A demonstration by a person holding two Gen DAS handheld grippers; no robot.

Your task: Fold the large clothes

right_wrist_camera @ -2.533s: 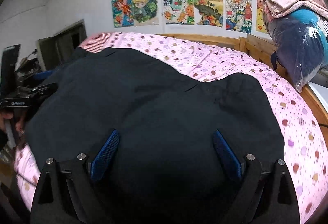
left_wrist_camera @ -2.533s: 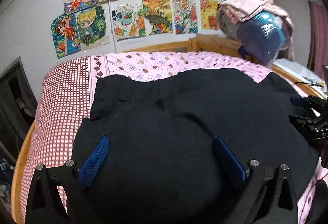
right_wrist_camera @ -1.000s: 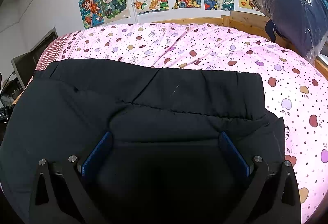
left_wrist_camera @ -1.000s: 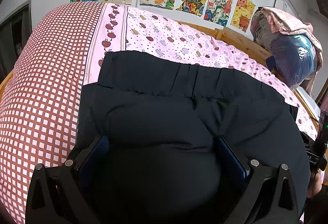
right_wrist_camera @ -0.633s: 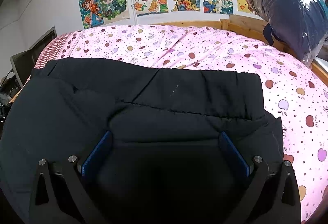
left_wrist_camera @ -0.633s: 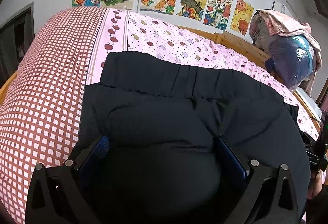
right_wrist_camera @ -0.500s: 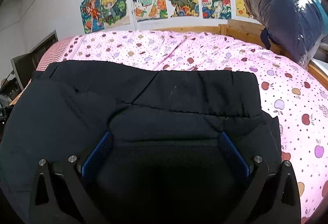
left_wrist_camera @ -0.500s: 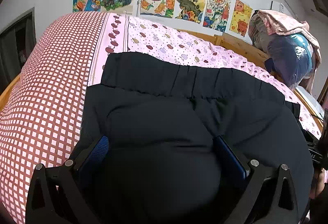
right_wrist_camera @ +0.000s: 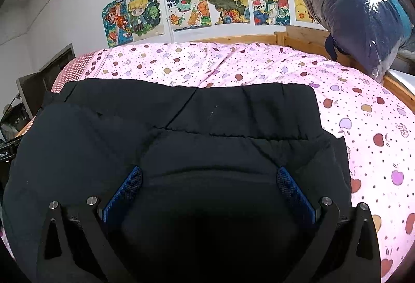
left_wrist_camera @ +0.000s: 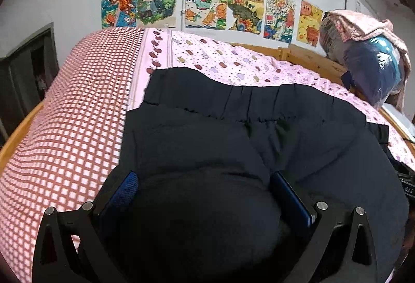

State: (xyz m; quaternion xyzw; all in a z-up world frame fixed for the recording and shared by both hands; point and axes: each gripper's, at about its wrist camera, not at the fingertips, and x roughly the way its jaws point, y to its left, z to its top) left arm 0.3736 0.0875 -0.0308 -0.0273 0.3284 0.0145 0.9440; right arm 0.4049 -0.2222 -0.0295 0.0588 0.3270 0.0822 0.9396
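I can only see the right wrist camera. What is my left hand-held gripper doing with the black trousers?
Observer: The left hand-held gripper has its fingers wide apart, and the black trousers bulge up between them.
Operator: What's under the trousers on that side?
Observer: Their near left edge lies on the red checked cover, which fills the whole left part of that view.
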